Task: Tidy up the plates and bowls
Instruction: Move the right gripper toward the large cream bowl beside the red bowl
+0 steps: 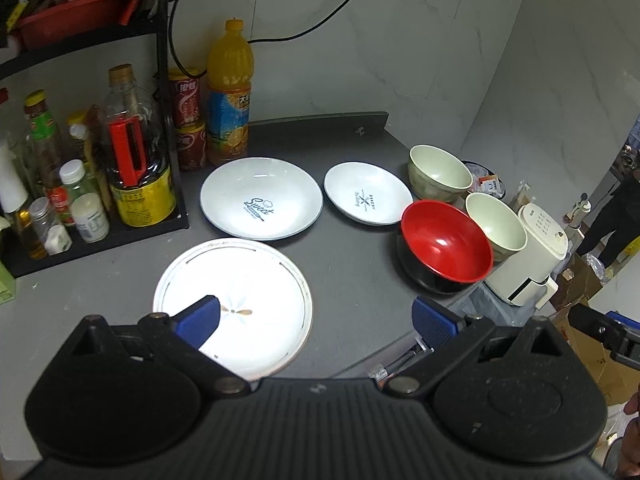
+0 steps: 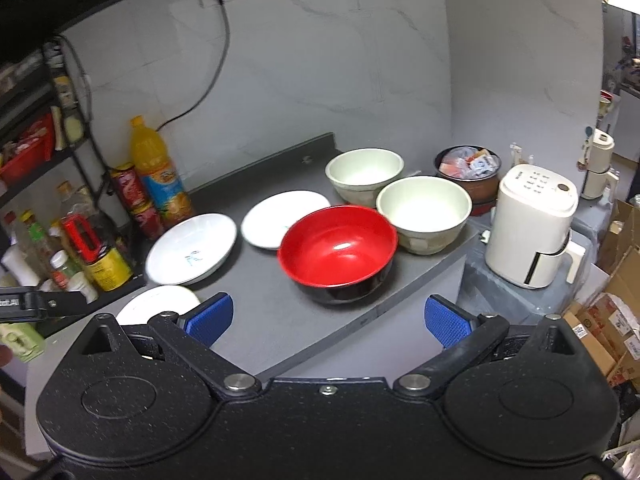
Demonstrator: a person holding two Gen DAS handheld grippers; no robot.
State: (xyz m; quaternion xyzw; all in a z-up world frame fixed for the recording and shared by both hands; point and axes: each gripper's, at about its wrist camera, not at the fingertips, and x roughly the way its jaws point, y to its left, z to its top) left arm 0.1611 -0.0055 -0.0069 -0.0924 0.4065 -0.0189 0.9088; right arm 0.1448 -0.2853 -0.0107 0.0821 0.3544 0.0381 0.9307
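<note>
Three white plates lie on the grey counter [image 1: 352, 264]: a flat one [image 1: 240, 300] nearest, a "Sweet" plate [image 1: 261, 198] behind it, a smaller plate [image 1: 366, 193] to the right. A red-and-black bowl [image 1: 444, 246] and two pale green bowls [image 1: 438, 172] [image 1: 496, 224] stand at the right edge. My left gripper [image 1: 316, 320] hangs open above the flat plate's right side, holding nothing. In the right wrist view my right gripper [image 2: 328, 320] is open and empty, just in front of the red bowl [image 2: 338, 252], with the green bowls [image 2: 364, 174] [image 2: 424, 212] behind it.
A black rack [image 1: 100, 236] with bottles and jars stands at the left. An orange juice bottle [image 1: 230, 92] and red cans [image 1: 186, 118] stand by the wall. A white appliance [image 2: 532, 224] and a pot of packets [image 2: 468, 172] sit past the counter's right edge. Cardboard boxes [image 2: 616, 320] lie lower right.
</note>
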